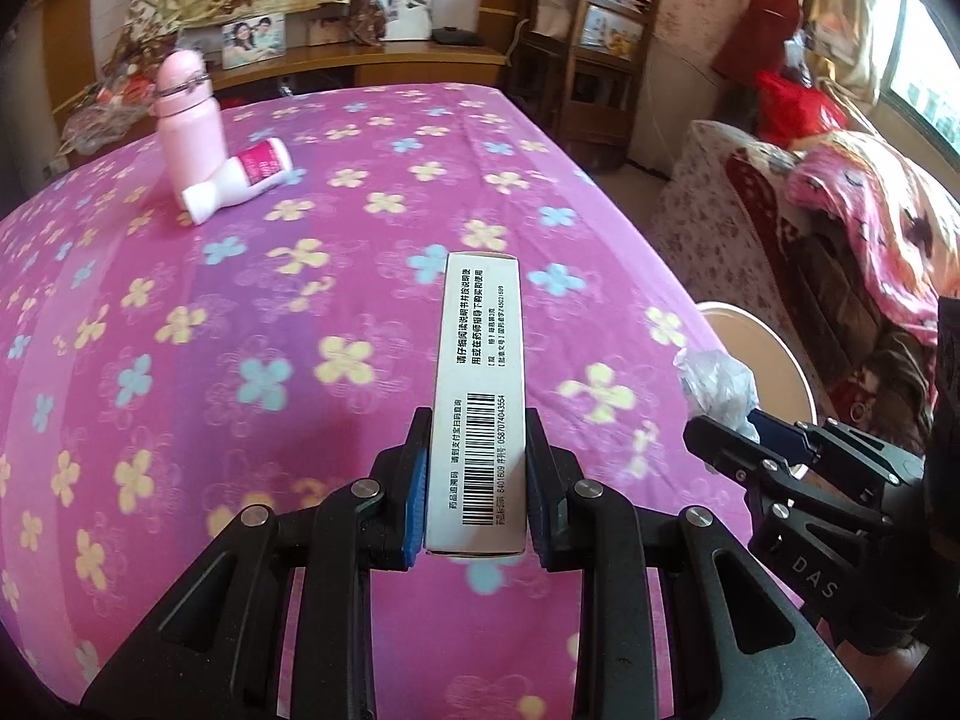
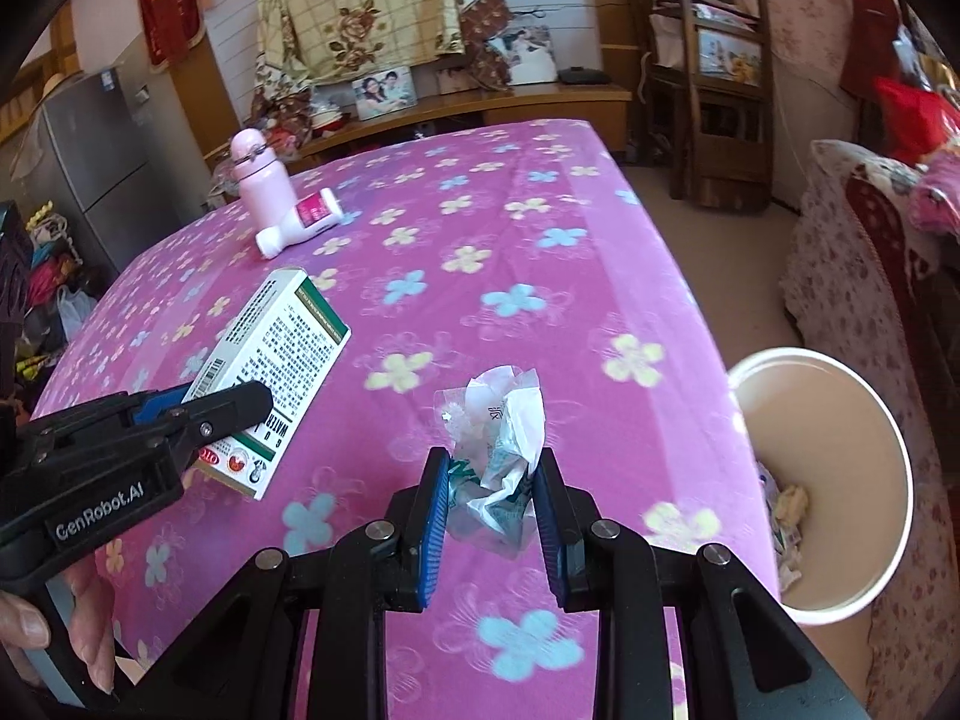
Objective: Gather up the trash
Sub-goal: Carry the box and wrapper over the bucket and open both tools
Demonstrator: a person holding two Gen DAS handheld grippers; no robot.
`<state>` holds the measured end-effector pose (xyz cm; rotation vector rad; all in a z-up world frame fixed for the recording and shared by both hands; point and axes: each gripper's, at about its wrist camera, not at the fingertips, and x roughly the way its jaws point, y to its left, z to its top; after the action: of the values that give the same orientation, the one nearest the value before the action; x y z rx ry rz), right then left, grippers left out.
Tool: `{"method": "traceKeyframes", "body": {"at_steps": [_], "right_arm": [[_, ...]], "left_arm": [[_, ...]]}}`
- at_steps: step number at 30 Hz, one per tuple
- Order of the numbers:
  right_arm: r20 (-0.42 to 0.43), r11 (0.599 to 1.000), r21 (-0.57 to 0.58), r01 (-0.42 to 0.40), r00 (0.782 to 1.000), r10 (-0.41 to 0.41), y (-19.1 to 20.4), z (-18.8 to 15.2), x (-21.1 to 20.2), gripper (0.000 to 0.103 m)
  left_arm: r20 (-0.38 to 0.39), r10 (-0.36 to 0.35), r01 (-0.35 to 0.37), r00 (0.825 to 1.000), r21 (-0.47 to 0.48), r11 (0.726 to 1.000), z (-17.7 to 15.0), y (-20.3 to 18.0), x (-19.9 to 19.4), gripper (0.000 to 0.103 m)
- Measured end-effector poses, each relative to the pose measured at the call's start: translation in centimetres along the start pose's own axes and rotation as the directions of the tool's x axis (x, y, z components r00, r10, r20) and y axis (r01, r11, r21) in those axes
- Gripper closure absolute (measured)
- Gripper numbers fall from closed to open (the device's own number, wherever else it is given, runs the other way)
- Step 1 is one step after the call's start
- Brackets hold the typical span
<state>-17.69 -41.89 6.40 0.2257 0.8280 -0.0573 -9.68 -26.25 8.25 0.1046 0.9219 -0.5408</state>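
white rectangular cardboard medicine box (image 1: 477,402), barcoded, green-trimmed: clamped in left hand-held gripper (image 1: 477,468) | crumpled clear-and-white plastic wrapper (image 2: 498,456): pinched in right hand-held gripper (image 2: 493,504), near bench's right edge

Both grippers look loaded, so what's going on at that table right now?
A person is clearing trash off the table with the pink flowered cloth, one gripper in each hand. The left gripper is clamped on a white medicine box, and the right gripper is clamped on a crumpled plastic wrapper. Both are held above the cloth. A white bin with some scraps inside sits off the table's right edge. A pink bottle and a small white bottle remain at the far corner.
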Motion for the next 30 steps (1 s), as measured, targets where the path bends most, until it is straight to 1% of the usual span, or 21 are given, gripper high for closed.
{"method": "traceKeyframes", "body": {"at_steps": [12,19,30], "right_arm": [[0.012,0.996,0.055,0.066,0.998,-0.067,-4.6,-0.9,-2.2,0.077],[0.009,0.989,0.096,0.111,0.994,-0.112,-7.9,-1.6,-3.3,0.077],[-0.015,0.971,0.144,0.189,0.982,-0.189,-12.7,-2.6,-4.1,0.077]], "left_arm": [[-0.022,-0.072,0.073,0.997,0.073,0.995,0.1,-5.6,0.8,0.078],[-0.033,-0.113,0.117,0.993,0.132,0.984,0.6,-9.7,1.4,0.078],[-0.076,-0.159,0.171,0.984,0.187,0.967,1.2,-14.4,3.6,0.078]]}}
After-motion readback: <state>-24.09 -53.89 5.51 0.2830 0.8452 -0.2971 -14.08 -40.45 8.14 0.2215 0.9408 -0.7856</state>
